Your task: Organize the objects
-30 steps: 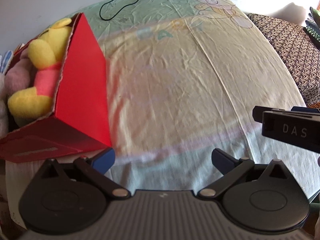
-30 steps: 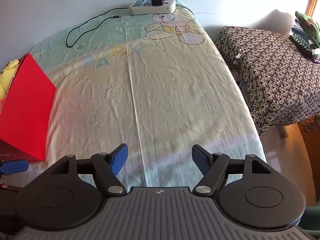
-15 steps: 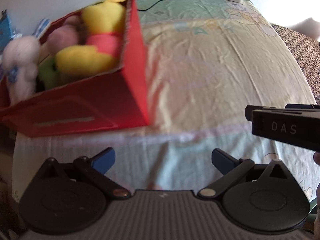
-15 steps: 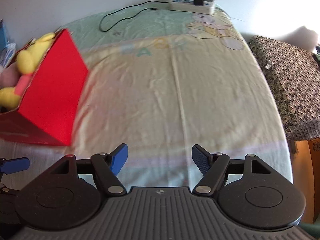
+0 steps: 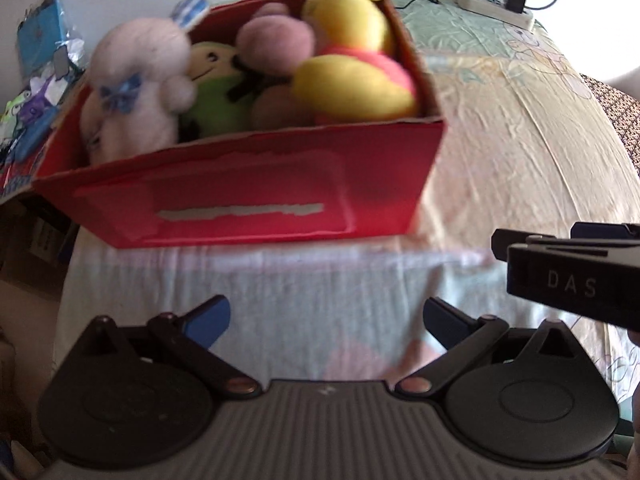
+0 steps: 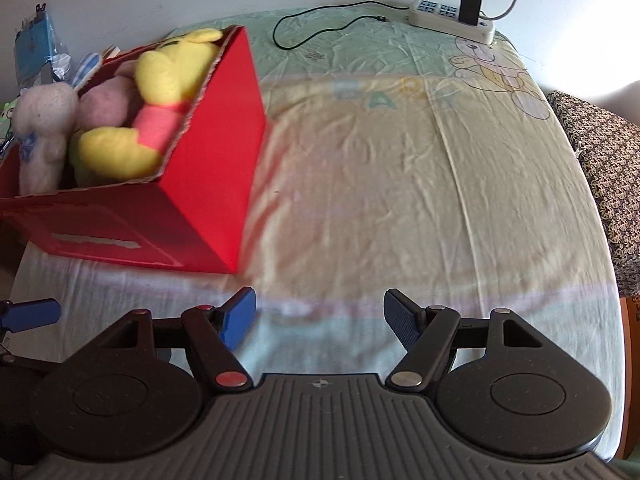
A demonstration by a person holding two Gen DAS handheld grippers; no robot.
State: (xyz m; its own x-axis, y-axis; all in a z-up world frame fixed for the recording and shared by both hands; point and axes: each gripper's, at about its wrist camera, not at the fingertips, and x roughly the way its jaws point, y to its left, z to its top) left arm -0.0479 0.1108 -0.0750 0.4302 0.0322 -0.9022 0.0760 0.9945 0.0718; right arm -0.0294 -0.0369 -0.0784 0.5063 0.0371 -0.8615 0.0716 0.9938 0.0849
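A red cardboard box (image 5: 248, 196) (image 6: 208, 184) stands on the bed sheet at the left, packed with plush toys: a yellow bear in a pink-red shirt (image 5: 352, 68) (image 6: 160, 104), a white bunny (image 5: 136, 80) (image 6: 44, 128), a pink plush (image 5: 276, 40) and a green one (image 5: 216, 92). My left gripper (image 5: 326, 320) is open and empty, hanging over the sheet just in front of the box. The right gripper (image 6: 320, 318) is also open with nothing between its blue pads, over bare sheet to the right of the box; its black body (image 5: 572, 276) shows at the right of the left wrist view.
A white power strip (image 6: 452, 20) with a black charger and a black cable (image 6: 320, 24) lie at the far edge by the wall. Blue packets (image 5: 40, 36) are piled left of the box. A dark patterned cloth (image 6: 600, 160) covers furniture right of the bed.
Both views swung left: the red box came from the left edge toward the centre and its open top with the toys is now seen. Both grippers stayed open.
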